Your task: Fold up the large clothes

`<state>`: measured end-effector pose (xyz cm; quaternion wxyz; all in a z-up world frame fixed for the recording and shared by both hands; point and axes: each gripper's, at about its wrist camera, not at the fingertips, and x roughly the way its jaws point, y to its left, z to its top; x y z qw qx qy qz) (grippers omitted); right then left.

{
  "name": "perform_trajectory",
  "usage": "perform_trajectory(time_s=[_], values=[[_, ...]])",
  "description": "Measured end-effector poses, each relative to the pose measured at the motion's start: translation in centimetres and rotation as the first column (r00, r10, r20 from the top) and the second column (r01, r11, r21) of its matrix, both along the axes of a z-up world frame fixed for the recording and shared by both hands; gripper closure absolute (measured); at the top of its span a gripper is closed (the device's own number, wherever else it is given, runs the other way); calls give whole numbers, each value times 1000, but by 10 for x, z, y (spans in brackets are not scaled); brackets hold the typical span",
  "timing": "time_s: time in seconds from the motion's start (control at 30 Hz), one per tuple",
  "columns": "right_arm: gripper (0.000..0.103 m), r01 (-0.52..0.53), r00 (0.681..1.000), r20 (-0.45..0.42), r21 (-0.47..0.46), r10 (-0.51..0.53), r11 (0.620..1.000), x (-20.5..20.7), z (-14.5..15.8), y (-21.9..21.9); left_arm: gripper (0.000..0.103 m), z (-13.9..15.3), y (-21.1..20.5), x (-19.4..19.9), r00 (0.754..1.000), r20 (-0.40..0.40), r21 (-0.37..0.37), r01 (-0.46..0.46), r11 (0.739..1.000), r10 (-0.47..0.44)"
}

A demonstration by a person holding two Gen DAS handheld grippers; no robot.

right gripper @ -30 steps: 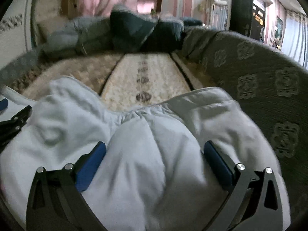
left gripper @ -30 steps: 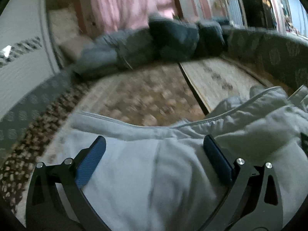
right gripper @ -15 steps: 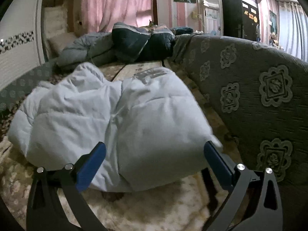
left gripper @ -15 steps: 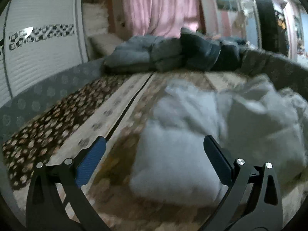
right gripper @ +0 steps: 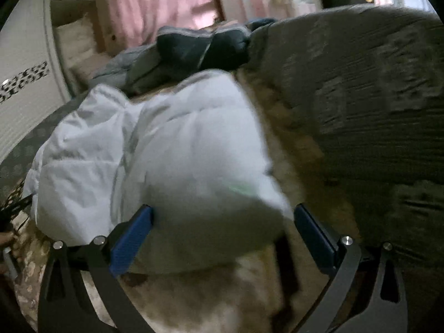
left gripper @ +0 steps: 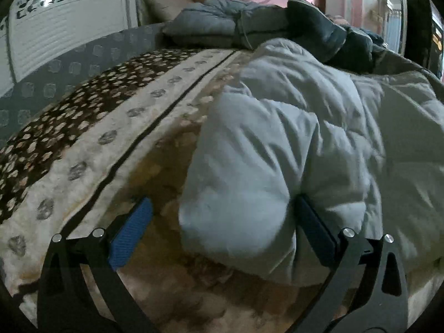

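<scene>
Now both claws, left claw (left gripper: pixel 219 230) and right claw (right gripper: pixel 222 236), gape open at white puffy jacket (left gripper: pixel 291 144); grab near hem corners evenly, fold forward.

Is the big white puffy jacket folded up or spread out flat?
Folded. The white jacket lies as a thick, doubled-over bundle on the patterned blanket, with rounded fold edges nearest both open grippers.

Motion-blurred sofa back (right gripper: pixel 360 97), padded jacket's (right gripper: pixel 180 166) near edge.

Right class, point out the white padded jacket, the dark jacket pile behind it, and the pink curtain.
white padded jacket (left gripper: pixel 291 144): left wrist view, its quilted middle.
dark jacket pile (right gripper: pixel 199 52): right wrist view, its navy top.
pink curtain (right gripper: pixel 155 2): right wrist view, its centre folds.
</scene>
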<state>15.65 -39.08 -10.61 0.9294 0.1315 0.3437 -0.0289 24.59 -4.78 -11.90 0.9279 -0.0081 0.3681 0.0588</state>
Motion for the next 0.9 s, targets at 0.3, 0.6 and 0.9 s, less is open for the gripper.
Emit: perform_trajectory(time_s=[0.3,0.6,0.9], values=[[5,-92,994,-59,-16,91,996,27,-13,21,3,-6,-6,32,998,-25,-32,63,998,-64],[57,-107,994,-22,5,107,994,16,0,31,64,1,-9,15,993,-24,-132,112,985,-116],[67,-54,998,-13,46,55,997,-25,16,28,80,20,7,-32,988,-14,-228,145,963,-152]])
